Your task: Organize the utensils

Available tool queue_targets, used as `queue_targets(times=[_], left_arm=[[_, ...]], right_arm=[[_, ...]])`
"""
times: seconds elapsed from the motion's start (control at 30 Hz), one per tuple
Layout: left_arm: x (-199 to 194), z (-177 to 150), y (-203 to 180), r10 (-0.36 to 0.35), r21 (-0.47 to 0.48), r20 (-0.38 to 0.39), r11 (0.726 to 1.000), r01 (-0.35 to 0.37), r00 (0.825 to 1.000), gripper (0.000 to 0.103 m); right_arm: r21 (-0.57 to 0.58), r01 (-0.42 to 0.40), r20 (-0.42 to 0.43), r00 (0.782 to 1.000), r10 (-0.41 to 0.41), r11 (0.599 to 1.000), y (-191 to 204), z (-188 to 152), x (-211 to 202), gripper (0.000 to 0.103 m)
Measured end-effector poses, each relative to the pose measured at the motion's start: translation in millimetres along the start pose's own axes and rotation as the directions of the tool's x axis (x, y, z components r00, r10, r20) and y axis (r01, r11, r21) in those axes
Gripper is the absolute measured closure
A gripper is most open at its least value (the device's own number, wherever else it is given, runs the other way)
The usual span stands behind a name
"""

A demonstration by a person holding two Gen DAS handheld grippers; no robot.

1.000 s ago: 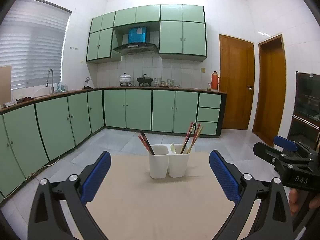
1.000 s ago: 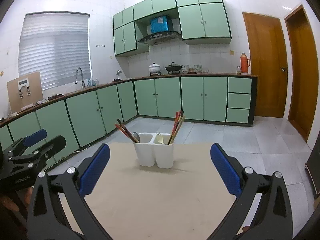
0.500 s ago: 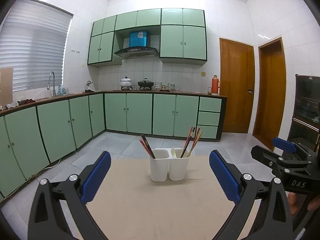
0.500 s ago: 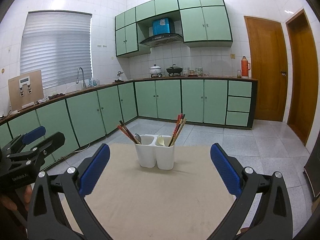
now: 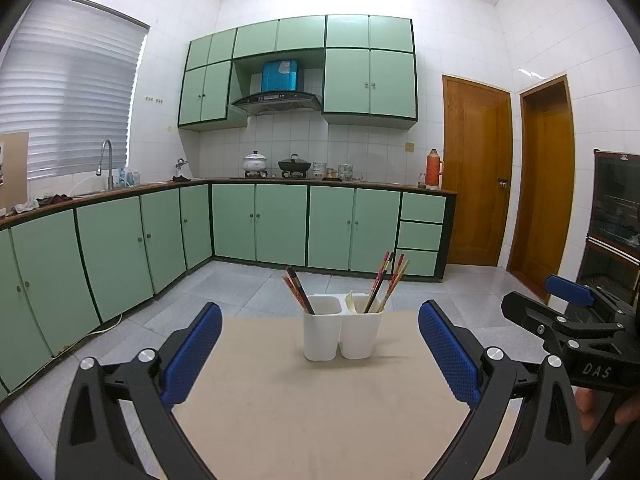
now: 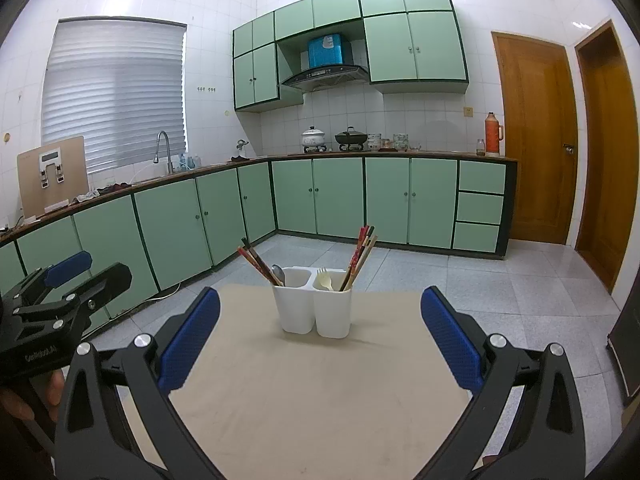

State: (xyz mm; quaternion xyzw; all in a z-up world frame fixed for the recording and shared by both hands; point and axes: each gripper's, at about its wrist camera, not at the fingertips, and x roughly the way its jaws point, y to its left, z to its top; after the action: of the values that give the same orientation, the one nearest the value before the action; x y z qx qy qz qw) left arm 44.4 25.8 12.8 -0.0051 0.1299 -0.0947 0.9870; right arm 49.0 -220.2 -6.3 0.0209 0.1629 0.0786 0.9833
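White 2-compartment caddy [image 6: 316,306] stands toward the far end of the beige table [image 6: 320,392], centred so either tool can reach it. Its left cup holds dark chopsticks [image 6: 256,258] and a spoon [image 6: 278,273]; its right cup holds a pale fork [image 6: 325,279] and red chopsticks [image 6: 360,254], so sorting by type looks unfinished. Left gripper [image 5: 320,354] and right gripper [image 6: 320,340] hang near and well short of it, jaws spread wide and empty, probably staged for a pick.
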Motion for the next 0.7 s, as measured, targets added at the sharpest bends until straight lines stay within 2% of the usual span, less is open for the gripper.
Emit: queue_targets(times=[0.7], left_arm=[[-0.3, 0.5, 0.8, -0.001, 0.002, 0.001, 1.0, 0.001, 1.0, 0.006]], right_arm=[[0.0, 0.003, -0.001, 1.0, -0.003, 1.0, -0.4, -1.3, 1.4, 0.005]])
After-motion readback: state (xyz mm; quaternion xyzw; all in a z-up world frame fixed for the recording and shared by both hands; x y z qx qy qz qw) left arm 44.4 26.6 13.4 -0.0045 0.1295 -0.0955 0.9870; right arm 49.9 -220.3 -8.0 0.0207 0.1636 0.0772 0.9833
